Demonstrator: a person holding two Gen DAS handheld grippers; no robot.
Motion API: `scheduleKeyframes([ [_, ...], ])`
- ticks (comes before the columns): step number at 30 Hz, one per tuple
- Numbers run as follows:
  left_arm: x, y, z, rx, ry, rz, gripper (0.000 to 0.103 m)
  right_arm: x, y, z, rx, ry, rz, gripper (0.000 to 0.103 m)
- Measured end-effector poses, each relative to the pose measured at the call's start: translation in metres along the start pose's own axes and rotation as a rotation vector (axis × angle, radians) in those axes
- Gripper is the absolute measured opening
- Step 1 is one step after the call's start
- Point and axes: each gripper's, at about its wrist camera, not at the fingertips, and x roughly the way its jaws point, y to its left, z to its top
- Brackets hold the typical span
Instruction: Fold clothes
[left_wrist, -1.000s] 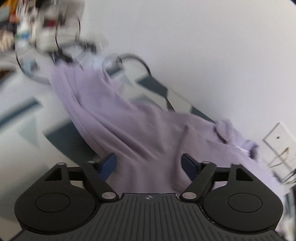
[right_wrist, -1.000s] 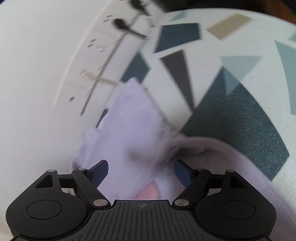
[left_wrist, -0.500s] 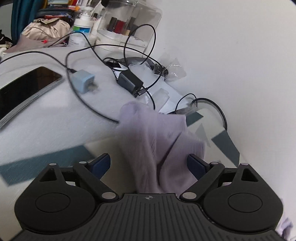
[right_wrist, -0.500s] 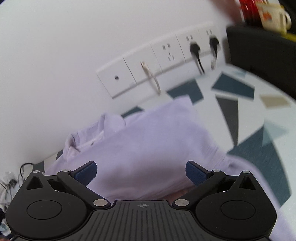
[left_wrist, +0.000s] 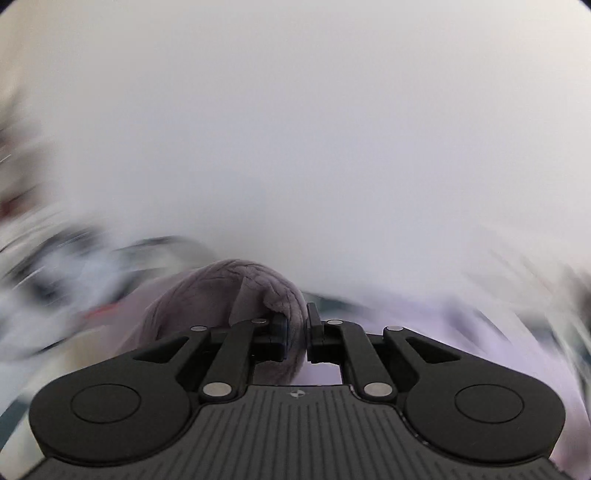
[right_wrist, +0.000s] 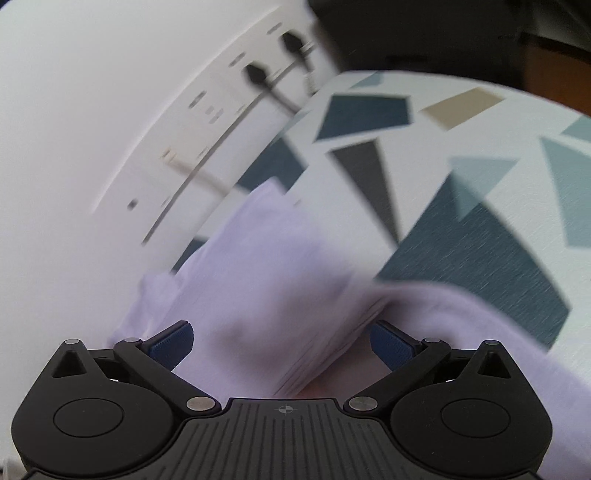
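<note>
The garment is a lilac ribbed knit top. In the left wrist view my left gripper (left_wrist: 296, 328) is shut on a bunched end of the top (left_wrist: 221, 291), which bulges up over the left finger; the scene behind is blurred by motion. In the right wrist view my right gripper (right_wrist: 282, 341) is open, its blue pads (right_wrist: 171, 341) either side of the top's folded body (right_wrist: 266, 266), which lies on the patterned table by the wall. I cannot tell whether the pads touch the cloth.
The table (right_wrist: 461, 240) is white with dark blue, grey and tan shapes. A white wall with a row of sockets and two black plugs (right_wrist: 258, 75) runs along the left. Dark furniture (right_wrist: 443, 33) stands beyond the table's far edge.
My left gripper has closed on the end of the top and is swinging fast, blurring its view. My right gripper stays open and has tilted back toward the table and sockets.
</note>
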Motion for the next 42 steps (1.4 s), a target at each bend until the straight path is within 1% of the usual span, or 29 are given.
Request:
scheduleKeyframes([
  [2, 0.005, -0.057, -0.023, 0.211, 0.092, -0.172, 0.017, 0.001, -0.008, 0.006, 0.013, -0.01, -0.016, 0.102],
  [3, 0.007, -0.078, -0.035, 0.295, 0.144, -0.217, 0.024, 0.002, -0.012, 0.009, 0.02, -0.015, -0.023, 0.102],
  [4, 0.006, -0.091, -0.046, 0.347, 0.171, -0.221, 0.03, 0.002, -0.016, 0.012, 0.027, -0.019, -0.03, 0.102],
  [6, -0.001, -0.103, -0.062, 0.414, 0.172, -0.189, 0.06, 0.002, -0.022, 0.017, 0.023, -0.022, -0.04, 0.102],
  [7, -0.008, -0.1, -0.066, 0.421, 0.144, -0.168, 0.069, 0.003, -0.022, 0.018, 0.007, -0.016, -0.038, 0.102],
  [8, -0.016, -0.093, -0.068, 0.421, 0.117, -0.15, 0.08, 0.003, -0.021, 0.018, -0.012, -0.007, -0.035, 0.102],
  [9, -0.023, -0.084, -0.07, 0.418, 0.097, -0.132, 0.084, 0.004, -0.02, 0.018, -0.034, 0.002, -0.032, 0.102],
  [10, -0.029, -0.075, -0.072, 0.416, 0.085, -0.114, 0.085, 0.003, -0.017, 0.017, -0.059, 0.01, -0.026, 0.102],
  [12, -0.036, -0.057, -0.076, 0.422, 0.095, -0.054, 0.085, 0.006, 0.003, 0.01, -0.158, 0.03, 0.01, 0.102],
  [15, -0.03, -0.026, -0.088, 0.44, 0.173, 0.076, 0.085, 0.01, 0.033, -0.001, -0.309, 0.061, 0.065, 0.102],
  [17, -0.022, -0.008, -0.096, 0.427, 0.218, 0.137, 0.085, 0.013, 0.053, -0.009, -0.41, 0.081, 0.102, 0.102],
  [19, -0.017, 0.006, -0.098, 0.397, 0.232, 0.188, 0.085, 0.009, 0.088, -0.028, -0.578, 0.082, 0.211, 0.102],
  [21, -0.01, 0.016, -0.098, 0.353, 0.246, 0.237, 0.085, 0.006, 0.123, -0.056, -0.776, 0.064, 0.271, 0.102],
  [22, -0.005, 0.021, -0.098, 0.329, 0.256, 0.259, 0.086, 0.006, 0.139, -0.074, -0.88, 0.049, 0.279, 0.102],
  [25, 0.005, 0.025, -0.096, 0.27, 0.275, 0.262, 0.088, 0.011, 0.177, -0.125, -1.155, 0.017, 0.288, 0.102],
  [27, 0.006, 0.025, -0.096, 0.259, 0.268, 0.265, 0.089, 0.024, 0.193, -0.15, -1.254, 0.043, 0.273, 0.102],
  [28, 0.005, 0.025, -0.096, 0.254, 0.265, 0.267, 0.089, 0.03, 0.199, -0.159, -1.274, 0.049, 0.263, 0.102],
  [29, 0.005, 0.026, -0.096, 0.247, 0.261, 0.266, 0.089, 0.035, 0.203, -0.162, -1.271, 0.053, 0.265, 0.101],
  [30, 0.005, 0.028, -0.096, 0.238, 0.258, 0.264, 0.089, 0.039, 0.207, -0.164, -1.266, 0.057, 0.269, 0.098],
  [31, 0.005, 0.03, -0.096, 0.226, 0.257, 0.262, 0.089, 0.044, 0.211, -0.166, -1.261, 0.06, 0.273, 0.077],
  [32, 0.005, 0.033, -0.096, 0.21, 0.258, 0.257, 0.089, 0.044, 0.212, -0.158, -1.214, 0.071, 0.29, 0.044],
  [33, 0.004, 0.037, -0.096, 0.191, 0.261, 0.251, 0.09, 0.045, 0.212, -0.15, -1.163, 0.083, 0.308, 0.03],
  [34, 0.005, 0.04, -0.096, 0.175, 0.266, 0.245, 0.09, 0.041, 0.207, -0.136, -1.064, 0.082, 0.327, 0.017],
  [35, 0.006, 0.043, -0.096, 0.165, 0.277, 0.238, 0.089, 0.037, 0.202, -0.121, -0.96, 0.08, 0.345, 0.013],
  [37, 0.008, 0.046, -0.096, 0.156, 0.298, 0.226, 0.089, 0.017, 0.178, -0.087, -0.759, -0.01, 0.319, 0.009],
  [39, 0.008, 0.049, -0.097, 0.145, 0.304, 0.223, 0.089, -0.004, 0.145, -0.057, -0.598, -0.106, 0.263, 0.01],
  [40, 0.009, 0.05, -0.097, 0.14, 0.307, 0.221, 0.09, -0.011, 0.124, -0.044, -0.522, -0.124, 0.226, 0.016],
  [41, 0.009, 0.051, -0.097, 0.136, 0.308, 0.22, 0.09, -0.013, 0.1, -0.035, -0.444, -0.108, 0.189, 0.027],
  [42, 0.009, 0.053, -0.098, 0.133, 0.308, 0.22, 0.09, -0.014, 0.076, -0.025, -0.366, -0.088, 0.151, 0.03],
])
